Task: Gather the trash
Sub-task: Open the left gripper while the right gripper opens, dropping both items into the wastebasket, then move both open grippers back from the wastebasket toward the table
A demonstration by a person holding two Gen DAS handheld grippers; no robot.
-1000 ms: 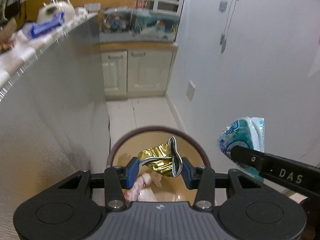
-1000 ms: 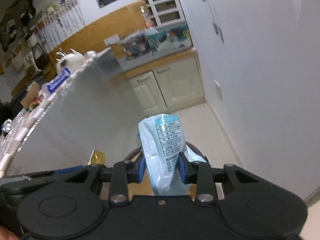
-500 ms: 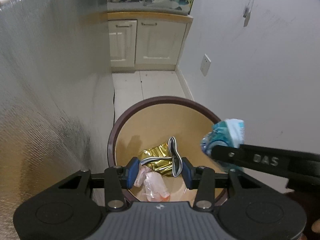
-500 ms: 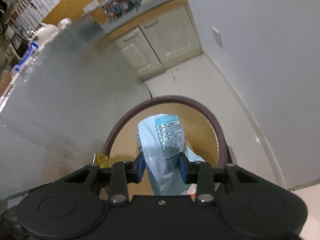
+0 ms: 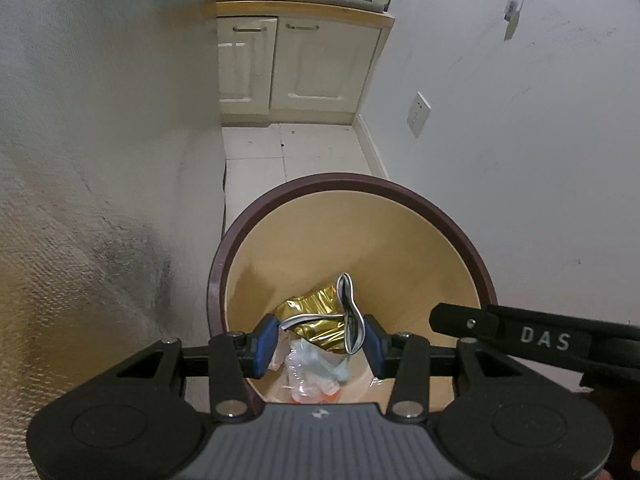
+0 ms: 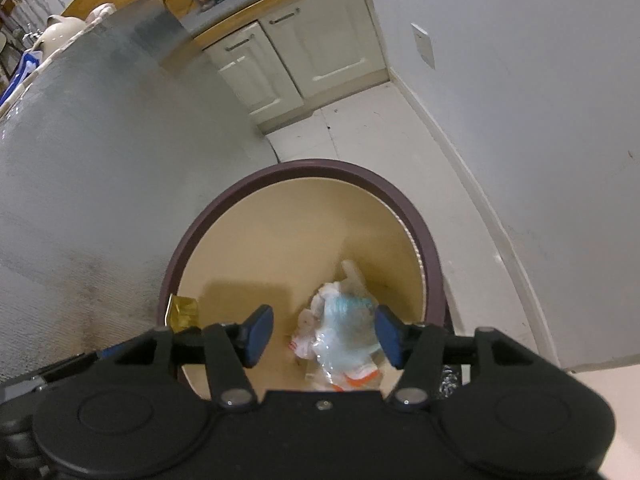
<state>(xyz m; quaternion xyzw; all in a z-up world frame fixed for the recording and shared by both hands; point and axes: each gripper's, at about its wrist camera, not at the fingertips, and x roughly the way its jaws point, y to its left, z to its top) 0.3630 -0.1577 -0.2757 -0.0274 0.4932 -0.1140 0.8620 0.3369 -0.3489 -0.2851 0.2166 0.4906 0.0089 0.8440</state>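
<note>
- Half a second ago our right tool (image 6: 322, 334) was clamped on a pale blue printed plastic packet; now its blue pads stand wide apart with nothing between them, and the packet (image 6: 346, 316) lies blurred on the heap of clear and white wrappers (image 6: 320, 344) at the bottom of the round, maroon-rimmed bin with the tan lining (image 6: 224, 216).
- We judge that piece delivered, so one of the two carried items is done.
- Our left tool (image 5: 316, 338) remains closed on the crumpled gold foil wrapper (image 5: 316, 316), held over the bin's mouth near its 7 o'clock side; letting it go looks like the next step.
- The left view shows the foil squeezed between the pads and the right tool's black finger (image 5: 520, 334) crossing in from 3 o'clock.
- The right view instead shows only a gold corner at 9 o'clock, but it shows the dropped packet plainly, plus the cluttered bench (image 6: 60, 52) at 11 o'clock.
</note>
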